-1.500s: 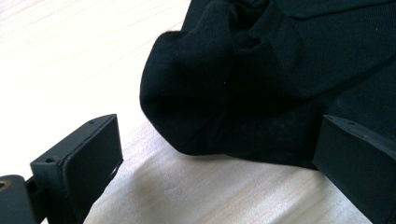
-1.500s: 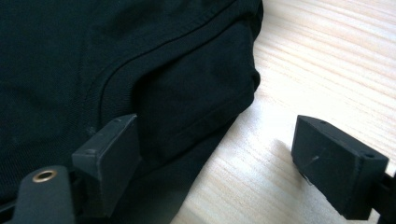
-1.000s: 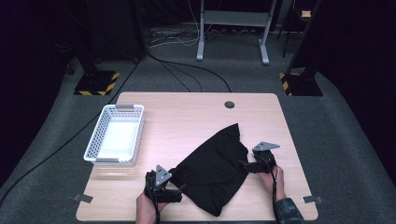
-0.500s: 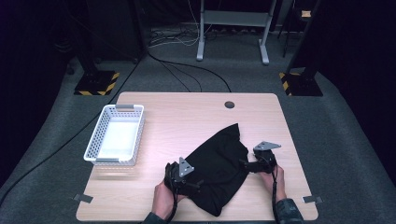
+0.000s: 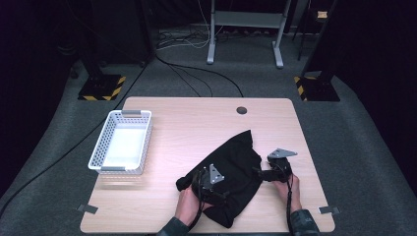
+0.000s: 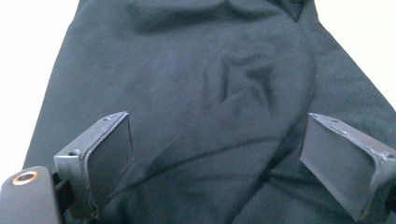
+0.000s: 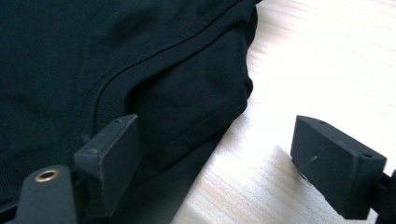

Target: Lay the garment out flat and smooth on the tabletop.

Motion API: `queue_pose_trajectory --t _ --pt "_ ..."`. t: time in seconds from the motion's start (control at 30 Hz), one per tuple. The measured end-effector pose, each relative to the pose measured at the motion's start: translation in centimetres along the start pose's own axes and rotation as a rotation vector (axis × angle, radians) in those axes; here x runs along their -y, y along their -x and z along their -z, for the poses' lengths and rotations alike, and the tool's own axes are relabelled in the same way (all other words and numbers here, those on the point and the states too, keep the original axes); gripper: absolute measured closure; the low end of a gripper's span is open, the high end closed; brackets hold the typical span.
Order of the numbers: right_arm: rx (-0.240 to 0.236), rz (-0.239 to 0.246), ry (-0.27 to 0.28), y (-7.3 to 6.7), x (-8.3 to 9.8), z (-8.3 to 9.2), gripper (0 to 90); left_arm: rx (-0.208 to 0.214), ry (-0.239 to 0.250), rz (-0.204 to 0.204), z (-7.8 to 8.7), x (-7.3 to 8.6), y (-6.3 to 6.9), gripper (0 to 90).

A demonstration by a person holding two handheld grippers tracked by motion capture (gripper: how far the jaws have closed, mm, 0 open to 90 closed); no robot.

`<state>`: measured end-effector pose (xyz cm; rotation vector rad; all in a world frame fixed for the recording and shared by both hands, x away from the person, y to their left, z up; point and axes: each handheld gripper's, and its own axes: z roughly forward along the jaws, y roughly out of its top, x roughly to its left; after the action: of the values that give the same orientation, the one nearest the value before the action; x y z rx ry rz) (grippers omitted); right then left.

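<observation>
1 black garment [image 5: 235,173], 1 basket [image 5: 121,142]; 2 grippers: L [image 6: 215,163], R [image 7: 217,163] jaws apart, gripping nothing.

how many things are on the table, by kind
black garment: 1
white basket: 1
hand-held gripper: 2, left and right
total: 4

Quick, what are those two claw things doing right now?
Left gripper: open over the black cloth, jaws just closing slightly.
Right gripper: open at the cloth's edge.
</observation>
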<state>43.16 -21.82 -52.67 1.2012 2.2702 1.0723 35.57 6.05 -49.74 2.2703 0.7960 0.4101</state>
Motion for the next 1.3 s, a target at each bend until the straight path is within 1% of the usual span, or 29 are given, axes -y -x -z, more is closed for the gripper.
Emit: queue_pose_trajectory --t 0.07,0.1,0.13,0.17,0.2,0.23,0.3,0.33,0.37,0.4,0.43,0.47,0.5,0.53,0.57,0.6,0.63,0.67,0.77,0.8,0.87,0.9,0.97,1.03,1.13,1.2,1.23,1.3 --pt "0.000 0.000 0.001 0.0 0.0 0.0 15.1 0.008 -0.003 -0.006 -0.3 -0.2 0.1 10.4" --pt "0.003 -0.002 0.003 0.0 0.0 0.0 15.1 0.011 -0.010 -0.016 -0.6 -0.4 0.3 15.3" --pt "0.005 -0.002 0.004 0.0 0.0 0.0 15.1 0.017 -0.016 -0.031 -1.0 -0.6 0.6 16.5" --pt "0.009 -0.006 0.006 0.0 0.0 0.0 15.1 0.020 -0.017 -0.037 -1.1 -0.6 0.8 20.0" --pt "0.009 -0.010 0.007 0.1 0.0 0.1 15.2 0.024 -0.026 -0.045 -1.2 -0.6 0.9 26.4" --pt "0.009 -0.010 0.007 0.1 0.0 0.1 15.2 0.024 -0.026 -0.045 -1.2 -0.6 0.9 31.9" --pt "0.011 -0.013 0.007 0.1 0.0 0.1 15.2 0.027 -0.033 -0.064 -1.4 -0.6 1.1 33.6" --pt "0.012 -0.012 0.006 0.1 0.0 0.1 15.2 0.028 -0.035 -0.068 -1.4 -0.6 1.1 40.7" --pt "0.014 -0.010 0.007 0.0 0.0 0.1 15.2 0.031 -0.035 -0.075 -1.4 -0.6 1.2 43.7" --pt "0.014 -0.010 0.007 0.0 0.0 0.1 15.2 0.033 -0.038 -0.082 -1.5 -0.6 1.4 43.7" --pt "0.017 -0.010 0.007 0.0 0.0 0.0 15.3 0.046 -0.048 -0.096 -1.5 -0.6 1.4 54.7" --pt "0.016 -0.011 0.007 0.0 0.0 0.1 15.3 0.049 -0.055 -0.105 -1.6 -0.6 1.5 57.4" --pt "0.016 -0.011 0.007 0.0 0.0 0.1 15.3 0.045 -0.055 -0.116 -1.7 -0.6 1.6 57.4" --pt "0.015 -0.010 0.004 0.0 0.0 0.0 15.3 0.042 -0.055 -0.122 -1.7 -0.7 1.6 64.6" --pt "0.016 -0.009 0.003 0.0 0.0 0.0 15.3 0.033 -0.059 -0.133 -1.6 -0.7 1.6 67.4" --pt "0.016 -0.009 0.003 0.0 0.0 0.0 15.3 0.033 -0.059 -0.133 -1.6 -0.7 1.6 70.3" --pt "0.016 -0.009 0.002 0.0 0.0 0.0 15.4 0.035 -0.059 -0.133 -1.5 -0.7 1.4 70.3" --pt "0.018 -0.010 0.003 0.0 0.0 0.0 15.4 0.043 -0.055 -0.123 -1.4 -0.7 1.1 74.5" --pt "0.019 -0.013 0.002 0.1 0.0 0.0 15.4 0.045 -0.059 -0.122 -1.4 -0.8 0.9 78.3" --pt "0.020 -0.014 0.002 0.1 0.0 0.0 15.4 0.040 -0.060 -0.129 -1.3 -1.0 0.9 79.3" --pt "0.020 -0.014 0.001 0.1 0.0 0.0 15.5 0.040 -0.060 -0.129 -1.3 -1.0 0.9 80.1" --pt "0.021 -0.016 -0.001 0.1 0.0 0.0 15.7 0.040 -0.052 -0.123 -1.2 -1.1 0.8 80.1" --pt "0.021 -0.014 -0.006 0.1 0.0 -0.1 15.8 0.066 -0.023 -0.090 -0.7 -1.3 0.3 80.2" --pt "0.020 -0.019 -0.004 0.1 0.0 -0.1 15.8 0.086 -0.009 -0.058 -0.5 -1.3 -0.2 80.3" --pt "0.021 -0.028 -0.002 0.2 0.0 0.0 15.9 0.097 -0.007 -0.046 -0.3 -1.5 -0.7 80.5" --pt "0.022 -0.024 -0.003 0.1 0.0 0.0 15.9 0.082 0.002 -0.041 0.2 -1.8 -1.0 80.6" --pt "0.022 -0.024 -0.003 0.1 0.0 0.0 15.9 0.082 0.002 -0.041 0.2 -1.8 -1.0 80.7" --pt "0.025 -0.019 -0.005 0.1 0.0 -0.1 15.9 0.063 0.011 -0.051 0.6 -2.2 -1.2 80.8"
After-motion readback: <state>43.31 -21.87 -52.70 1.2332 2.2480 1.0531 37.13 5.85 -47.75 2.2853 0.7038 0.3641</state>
